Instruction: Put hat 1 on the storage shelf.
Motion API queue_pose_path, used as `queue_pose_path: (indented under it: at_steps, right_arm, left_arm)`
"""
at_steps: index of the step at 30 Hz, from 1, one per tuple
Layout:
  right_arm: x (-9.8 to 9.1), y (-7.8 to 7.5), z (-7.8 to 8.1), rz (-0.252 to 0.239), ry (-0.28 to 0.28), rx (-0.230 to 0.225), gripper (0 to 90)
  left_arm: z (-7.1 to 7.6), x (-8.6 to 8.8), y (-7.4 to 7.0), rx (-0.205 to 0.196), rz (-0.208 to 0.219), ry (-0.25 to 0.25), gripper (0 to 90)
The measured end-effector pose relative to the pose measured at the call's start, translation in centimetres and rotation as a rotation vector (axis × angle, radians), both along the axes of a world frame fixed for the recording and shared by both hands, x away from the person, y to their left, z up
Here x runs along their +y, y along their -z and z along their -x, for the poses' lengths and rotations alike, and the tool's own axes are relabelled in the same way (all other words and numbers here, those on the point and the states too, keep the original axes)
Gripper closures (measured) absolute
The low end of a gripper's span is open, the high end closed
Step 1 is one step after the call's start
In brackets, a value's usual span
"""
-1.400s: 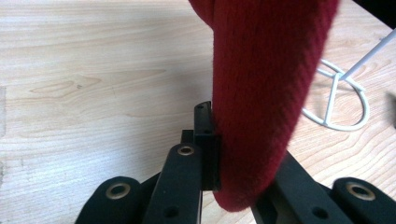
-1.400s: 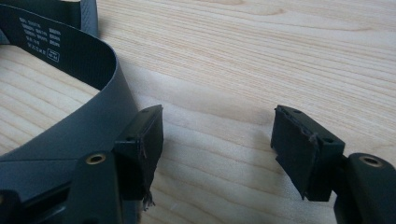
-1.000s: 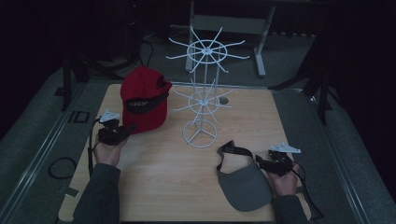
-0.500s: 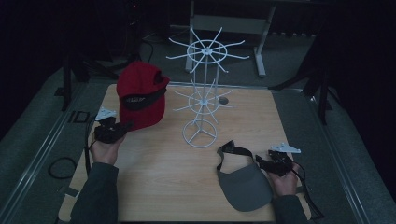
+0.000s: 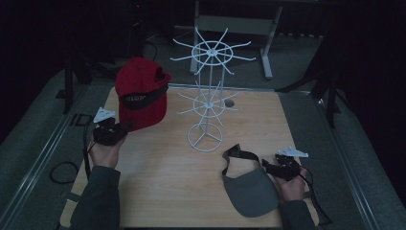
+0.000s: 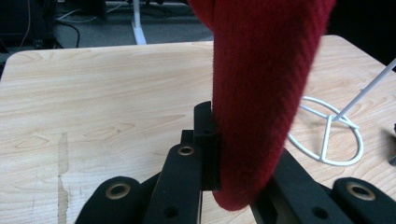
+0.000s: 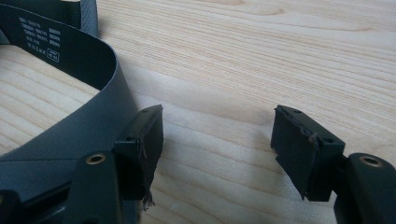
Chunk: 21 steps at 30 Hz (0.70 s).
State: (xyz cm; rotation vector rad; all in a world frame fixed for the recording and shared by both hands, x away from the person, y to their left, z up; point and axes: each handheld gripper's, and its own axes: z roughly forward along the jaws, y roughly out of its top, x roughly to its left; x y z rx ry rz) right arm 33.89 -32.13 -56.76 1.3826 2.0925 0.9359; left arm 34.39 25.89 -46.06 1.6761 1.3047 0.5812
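Right now the left gripper [image 5: 125,128] has its fingers clamped on the lower edge of the red cap [image 5: 142,93], w/ the cap lifted off the bench [image 5: 158,191] and hanging up and away from the fingers, toward the far left corner. From the left gripper view the red knit fabric [image 6: 261,93] sits squeezed between the two fingers, one black finger [image 6: 205,144] pressed flat against its side; bench surface shows beyond it. White wire rack [image 5: 207,103] stands upright near bench centre, to the right of those fingers, apart from the cap; its ring base [image 6: 327,135] shows past the fabric in the left gripper view.

Right gripper [image 5: 268,167] rests low at the near right of the bench, fingers spread wide apart, nothing between them, bare wood in the gap. Grey visor [image 5: 249,189] lies flat on the bench just beside those fingers; in the right gripper view its dark strap [image 7: 70,60] curves right next to one finger [image 7: 144,140], whether touching can't tell.
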Motion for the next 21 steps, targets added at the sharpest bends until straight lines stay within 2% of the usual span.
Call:
queue_pose_path:
  at_steps: [21]
  right_arm:
    - [0.0, 0.0, 0.0, 0.0, 0.0, 0.0, 34.2]
  left_arm:
    - [0.4, 0.4, -1.4, -0.043, 0.016, -0.028, 86.0]
